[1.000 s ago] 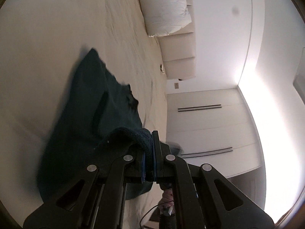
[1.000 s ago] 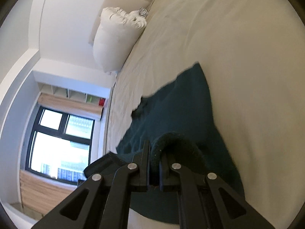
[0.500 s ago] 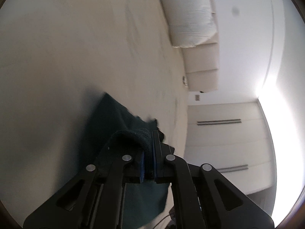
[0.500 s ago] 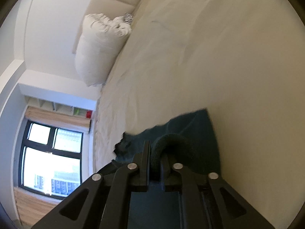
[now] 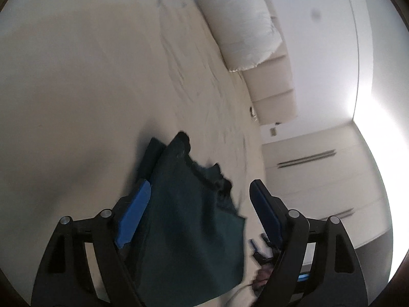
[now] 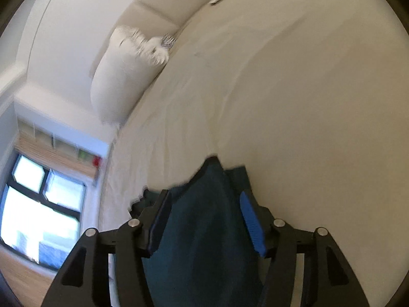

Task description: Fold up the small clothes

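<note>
We see the bed (image 5: pixel 76 76) with its pale sheet, a white pillow (image 5: pixel 240 25) at its head. On the sheet lies the dark green garment (image 5: pixel 189 230), folded over. Our left gripper (image 5: pixel 199 192) and right gripper (image 6: pixel 204 204) both stand released, fingers spread either side of it.

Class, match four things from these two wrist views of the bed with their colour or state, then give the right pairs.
Things:
1. garment
2. pillow
3. left gripper
4. window

Descriptions:
A. white, by the headboard
B. dark teal, lying on the bed
C. bright, black-framed
D. jaws wide apart, blue pads

Pairs: 1-B, 2-A, 3-D, 4-C
</note>
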`<state>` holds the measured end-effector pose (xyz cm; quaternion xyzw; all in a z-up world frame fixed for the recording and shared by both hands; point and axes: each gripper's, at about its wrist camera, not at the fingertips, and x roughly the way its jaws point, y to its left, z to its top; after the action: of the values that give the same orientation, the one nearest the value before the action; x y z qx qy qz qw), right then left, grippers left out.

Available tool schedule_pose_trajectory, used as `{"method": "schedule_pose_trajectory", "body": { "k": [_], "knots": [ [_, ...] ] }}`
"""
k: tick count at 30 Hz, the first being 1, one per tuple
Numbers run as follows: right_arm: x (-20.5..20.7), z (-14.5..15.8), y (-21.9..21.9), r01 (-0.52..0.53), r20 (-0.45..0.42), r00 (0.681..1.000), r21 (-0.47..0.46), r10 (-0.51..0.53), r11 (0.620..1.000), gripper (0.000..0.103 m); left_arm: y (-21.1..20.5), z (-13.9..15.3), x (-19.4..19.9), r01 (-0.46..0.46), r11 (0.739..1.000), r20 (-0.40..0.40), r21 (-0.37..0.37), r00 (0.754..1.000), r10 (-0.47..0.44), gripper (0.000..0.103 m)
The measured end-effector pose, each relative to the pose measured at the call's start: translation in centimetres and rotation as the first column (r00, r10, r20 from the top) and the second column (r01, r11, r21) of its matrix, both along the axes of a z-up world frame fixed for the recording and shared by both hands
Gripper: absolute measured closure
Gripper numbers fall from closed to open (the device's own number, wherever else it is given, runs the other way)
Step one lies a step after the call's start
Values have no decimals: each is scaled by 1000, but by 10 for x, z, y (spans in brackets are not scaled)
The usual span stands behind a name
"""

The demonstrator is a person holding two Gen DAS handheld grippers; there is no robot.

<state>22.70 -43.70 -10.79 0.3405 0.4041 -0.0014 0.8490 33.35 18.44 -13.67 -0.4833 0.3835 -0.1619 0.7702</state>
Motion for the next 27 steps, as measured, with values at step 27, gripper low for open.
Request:
{"method": "schedule_pose_trajectory", "body": {
  "k": [27],
  "knots": [
    [-78,-23,36,-153,-116,984,-138,138,979,58,-59,-2,-116,158,898,33,410,982,-188,44]
  ]
}}
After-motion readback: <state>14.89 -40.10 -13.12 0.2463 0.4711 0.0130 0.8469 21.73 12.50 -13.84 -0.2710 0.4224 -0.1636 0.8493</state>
